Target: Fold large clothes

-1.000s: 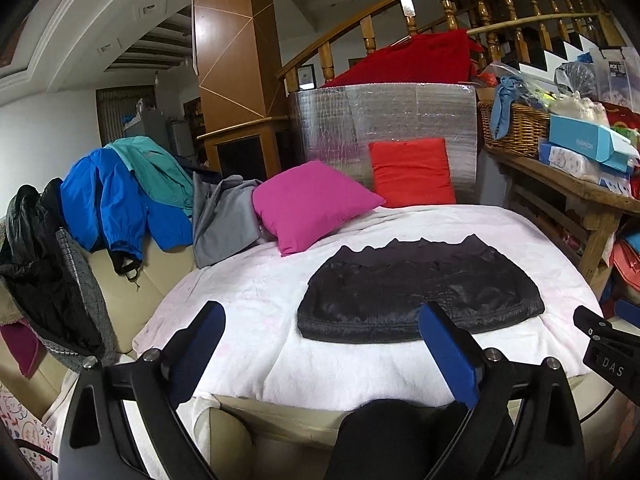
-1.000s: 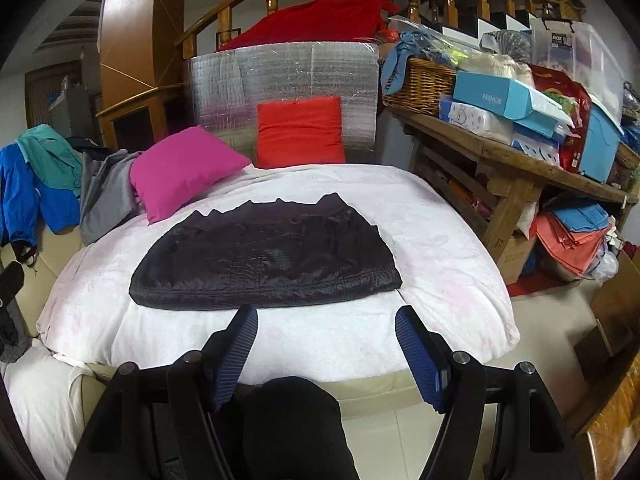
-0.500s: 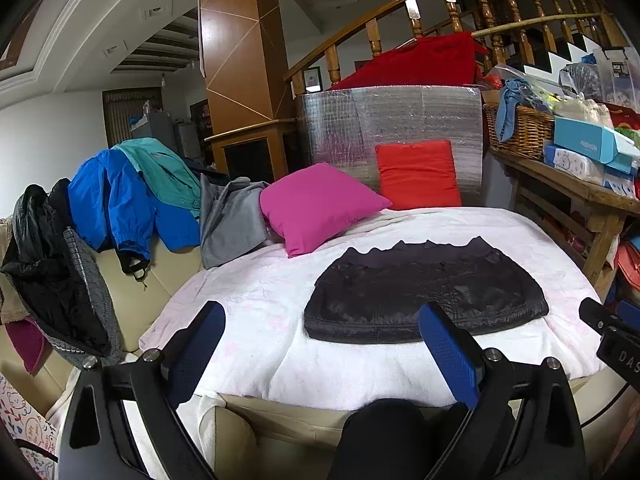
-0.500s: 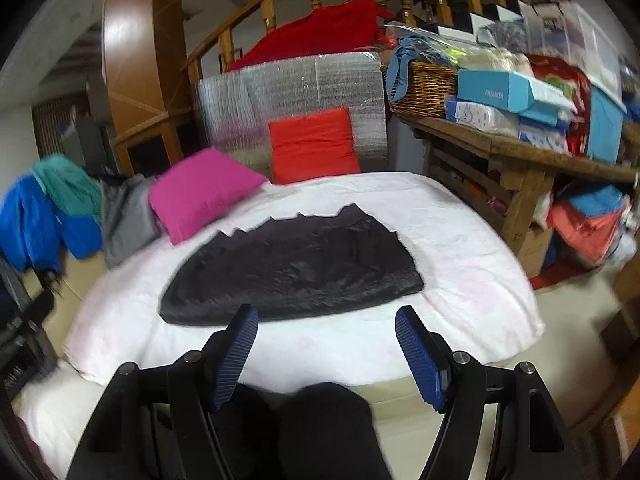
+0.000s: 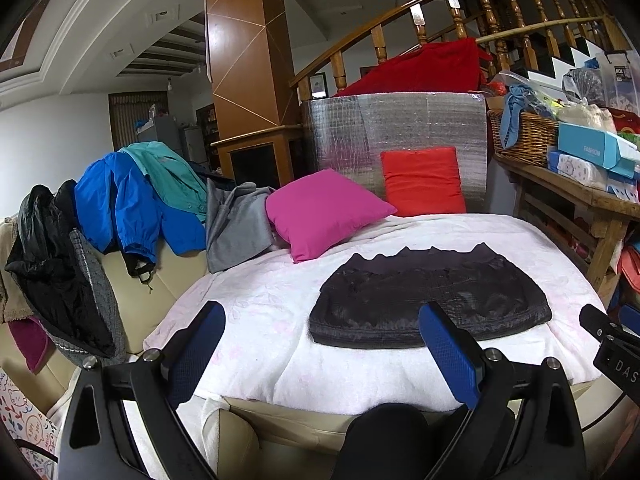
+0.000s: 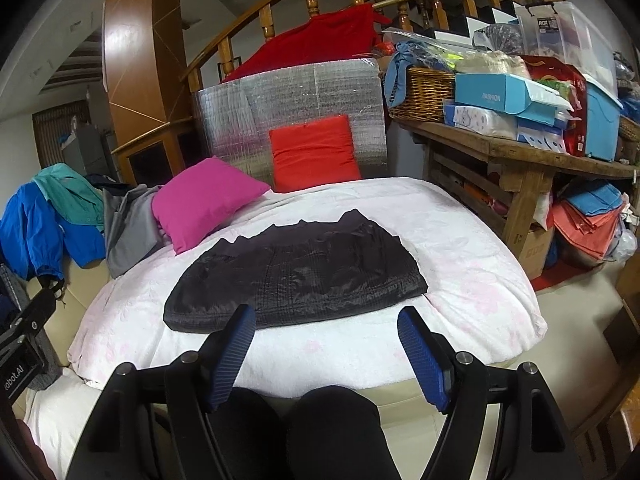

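Observation:
A black quilted garment (image 5: 430,298) lies folded flat on the white blanket (image 5: 260,320) of the sofa; it also shows in the right wrist view (image 6: 296,274). My left gripper (image 5: 322,318) is open and empty, held in front of the sofa's near edge, short of the garment. My right gripper (image 6: 326,316) is open and empty too, just short of the garment's near hem. The right gripper's body shows at the right edge of the left wrist view (image 5: 612,344).
A pink pillow (image 5: 324,212) and a red pillow (image 5: 422,182) lie behind the garment. Blue, teal, grey and black jackets (image 5: 120,200) hang over the sofa back at left. A wooden table (image 6: 516,156) with a basket and boxes stands at right.
Both grippers have drawn back a little and tilted; the garment sits slightly farther off in both views. The garment itself has not moved. Both stay open.

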A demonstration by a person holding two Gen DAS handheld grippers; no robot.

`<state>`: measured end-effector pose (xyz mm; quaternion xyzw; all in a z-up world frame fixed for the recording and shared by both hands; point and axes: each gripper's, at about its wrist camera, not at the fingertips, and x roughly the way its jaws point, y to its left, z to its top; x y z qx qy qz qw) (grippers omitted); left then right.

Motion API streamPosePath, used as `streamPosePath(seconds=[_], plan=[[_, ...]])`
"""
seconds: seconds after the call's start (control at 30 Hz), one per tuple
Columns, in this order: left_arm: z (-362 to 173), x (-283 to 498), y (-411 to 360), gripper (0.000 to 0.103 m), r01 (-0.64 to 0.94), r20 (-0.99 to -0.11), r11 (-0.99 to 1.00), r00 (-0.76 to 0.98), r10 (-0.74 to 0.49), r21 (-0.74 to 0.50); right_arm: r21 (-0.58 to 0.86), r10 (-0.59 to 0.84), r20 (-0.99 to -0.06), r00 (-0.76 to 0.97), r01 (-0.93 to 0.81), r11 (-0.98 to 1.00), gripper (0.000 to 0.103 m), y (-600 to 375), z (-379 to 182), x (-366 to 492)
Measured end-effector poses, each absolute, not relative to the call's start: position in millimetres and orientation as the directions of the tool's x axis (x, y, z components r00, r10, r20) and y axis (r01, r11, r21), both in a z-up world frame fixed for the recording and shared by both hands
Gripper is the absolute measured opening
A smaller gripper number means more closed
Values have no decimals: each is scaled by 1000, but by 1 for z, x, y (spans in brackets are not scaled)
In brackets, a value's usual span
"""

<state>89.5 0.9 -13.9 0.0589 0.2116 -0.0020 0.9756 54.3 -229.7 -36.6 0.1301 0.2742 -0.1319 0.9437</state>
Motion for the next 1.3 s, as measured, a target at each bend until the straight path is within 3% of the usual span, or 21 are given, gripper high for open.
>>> streamPosePath(seconds=[1.3], plan=[[-16,93,9,97,19,-424,994,905,27,104,162,-183,-554,812,321,933,77,-232,-35,57]])
